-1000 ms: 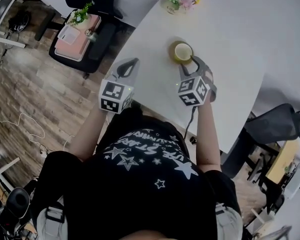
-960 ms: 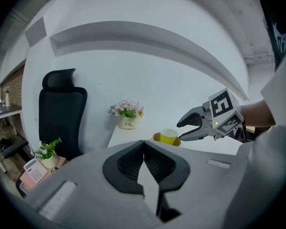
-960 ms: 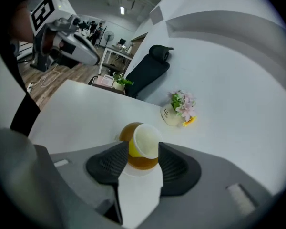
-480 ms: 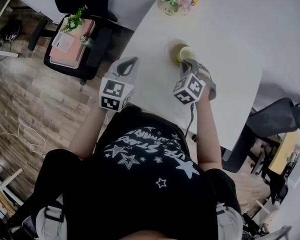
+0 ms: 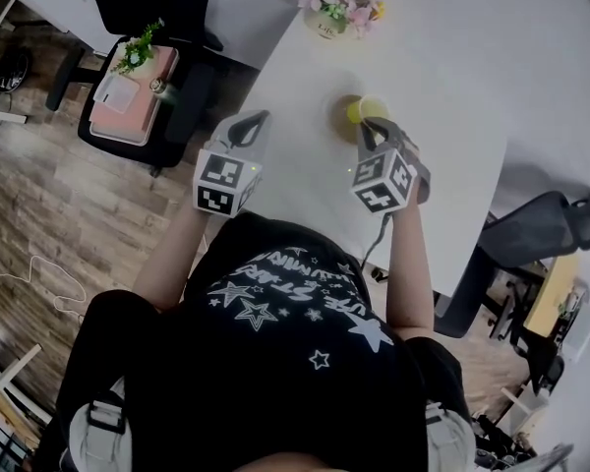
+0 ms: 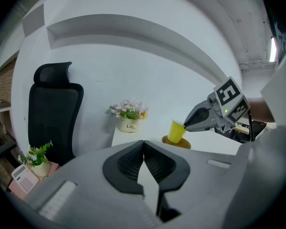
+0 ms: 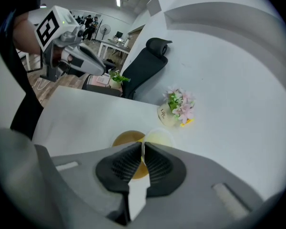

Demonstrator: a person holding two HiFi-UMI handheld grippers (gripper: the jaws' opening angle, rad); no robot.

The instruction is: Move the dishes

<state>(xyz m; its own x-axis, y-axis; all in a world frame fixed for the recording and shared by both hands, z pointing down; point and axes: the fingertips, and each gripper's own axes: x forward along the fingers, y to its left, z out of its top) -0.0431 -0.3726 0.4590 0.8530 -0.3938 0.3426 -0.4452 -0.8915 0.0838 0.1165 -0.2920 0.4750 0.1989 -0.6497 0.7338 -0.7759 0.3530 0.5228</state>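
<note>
A yellow cup (image 5: 370, 109) stands on a brown saucer (image 5: 344, 116) on the white table (image 5: 452, 57). My right gripper (image 5: 366, 128) comes at it from the near side, its jaws pinched on the cup's near rim. The left gripper view shows the cup (image 6: 176, 130) leaning a little on the saucer (image 6: 177, 141), with the right gripper (image 6: 186, 124) at its rim. Past the right gripper (image 7: 143, 148), the cup (image 7: 158, 137) and saucer (image 7: 127, 139) lie just beyond the jaws. My left gripper (image 5: 257, 121) hovers over the table's left edge, shut and empty, also seen from its own camera (image 6: 143, 145).
A white pot of pink flowers (image 5: 332, 3) stands further back on the table. A black office chair (image 5: 147, 77) carrying a pink box and a small plant is off the table's left side. Another dark chair (image 5: 546, 234) is at the right.
My right gripper has moved forward onto the cup's rim and the cup now leans slightly. The left gripper has hardly moved.
</note>
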